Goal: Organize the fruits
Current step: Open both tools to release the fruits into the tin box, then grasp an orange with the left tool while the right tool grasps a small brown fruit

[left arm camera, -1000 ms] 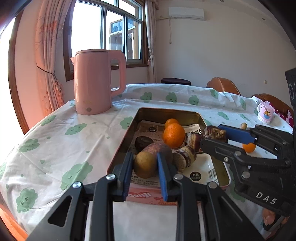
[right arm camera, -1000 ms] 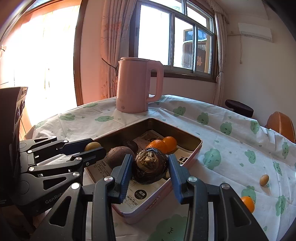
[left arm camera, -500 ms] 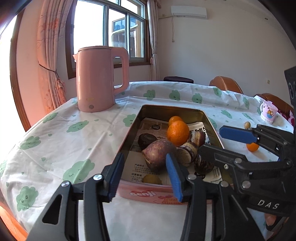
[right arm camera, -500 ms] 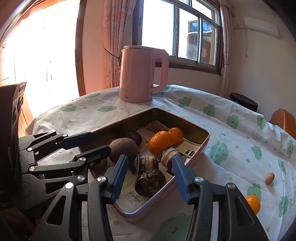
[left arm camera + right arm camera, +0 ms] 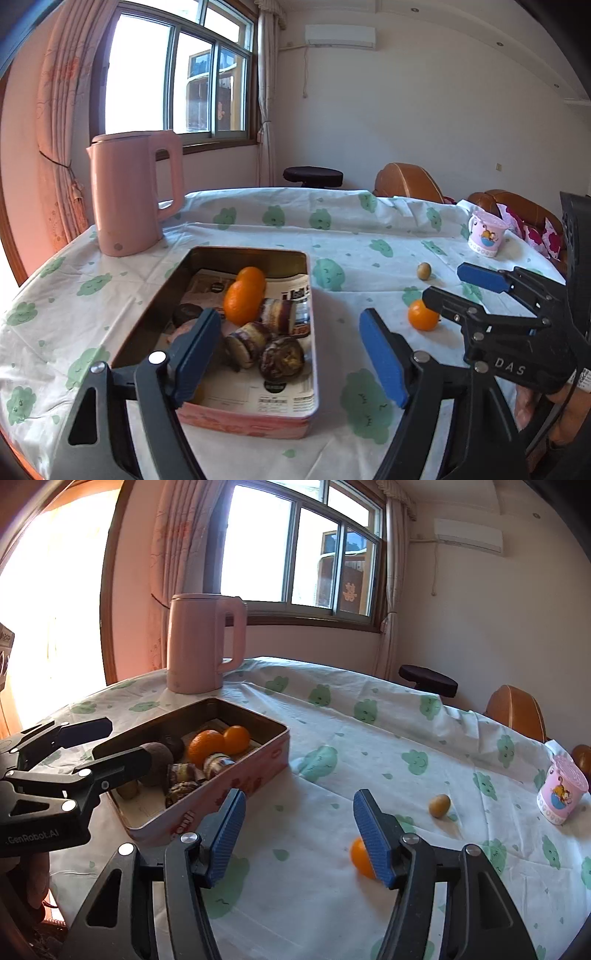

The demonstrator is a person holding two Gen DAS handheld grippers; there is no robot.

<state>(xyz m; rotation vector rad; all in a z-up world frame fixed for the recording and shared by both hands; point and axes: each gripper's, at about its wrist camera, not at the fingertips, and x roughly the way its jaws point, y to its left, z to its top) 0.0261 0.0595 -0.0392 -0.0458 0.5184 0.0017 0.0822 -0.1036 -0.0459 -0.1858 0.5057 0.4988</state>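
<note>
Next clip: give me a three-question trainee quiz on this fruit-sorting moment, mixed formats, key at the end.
1. True or false: the right gripper is shut on an orange.
2. How many fruits lie loose on the tablecloth, outside the tin?
3. Multiple choice: the kettle stands A) inside the tin, B) beyond the tin near the window, C) beside the pink cup.

Key: 1. False; both it and the left gripper are open and hold nothing. 2. Two: an orange and a small brownish fruit. 3. B.
</note>
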